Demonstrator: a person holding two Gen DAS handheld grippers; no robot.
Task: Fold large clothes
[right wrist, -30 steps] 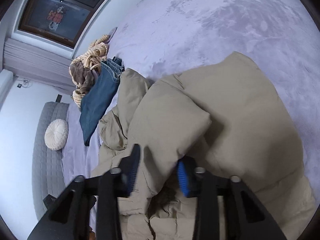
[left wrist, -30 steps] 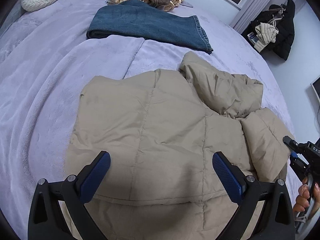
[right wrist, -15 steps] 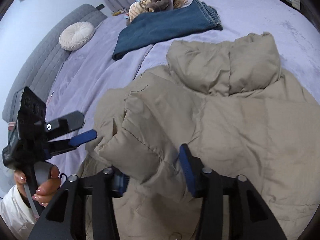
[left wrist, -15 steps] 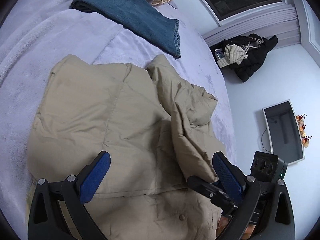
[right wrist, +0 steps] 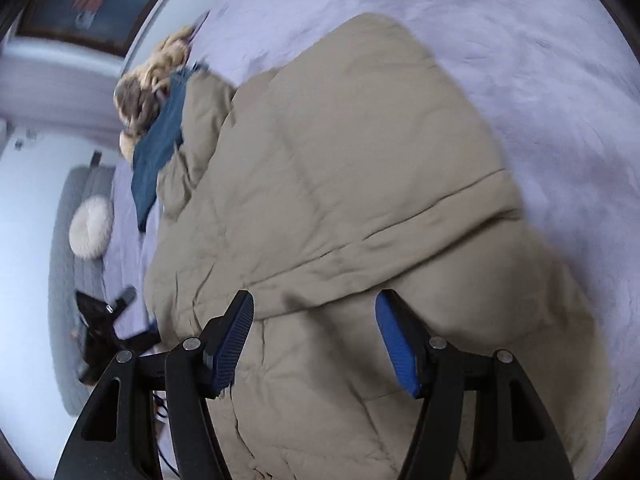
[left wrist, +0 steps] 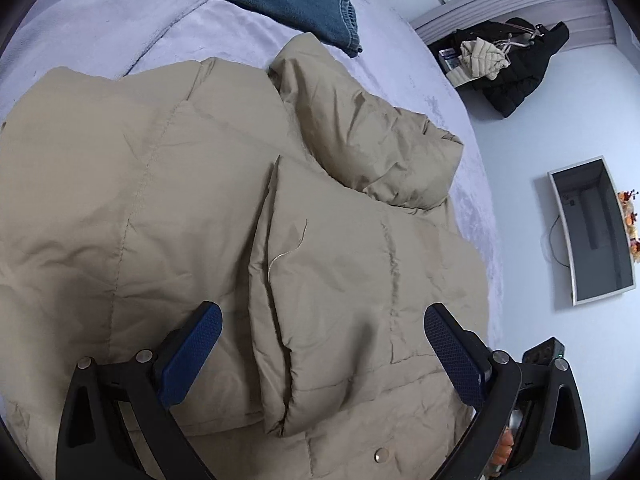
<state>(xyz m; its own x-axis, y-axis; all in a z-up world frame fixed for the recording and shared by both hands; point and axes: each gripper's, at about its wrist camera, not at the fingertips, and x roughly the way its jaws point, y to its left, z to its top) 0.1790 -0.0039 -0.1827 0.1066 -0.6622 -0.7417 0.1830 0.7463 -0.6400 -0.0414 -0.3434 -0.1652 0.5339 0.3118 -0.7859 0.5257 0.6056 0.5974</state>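
The beige puffer jacket [left wrist: 168,208] is spread on the bed below both grippers. The left gripper [left wrist: 320,356] is held wide open, empty; the right gripper [right wrist: 316,344] is opening, nothing clamped.

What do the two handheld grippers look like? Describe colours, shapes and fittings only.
Both are alike. The left gripper has black plastic arms with triangular cut-outs, silver round bolts at the pivots, and two long fingers faced with dark blue textured pads. The right gripper has the same black frame, silver bolts and blue ribbed pads. No cables or markings are clearly visible; the right view is blurred.
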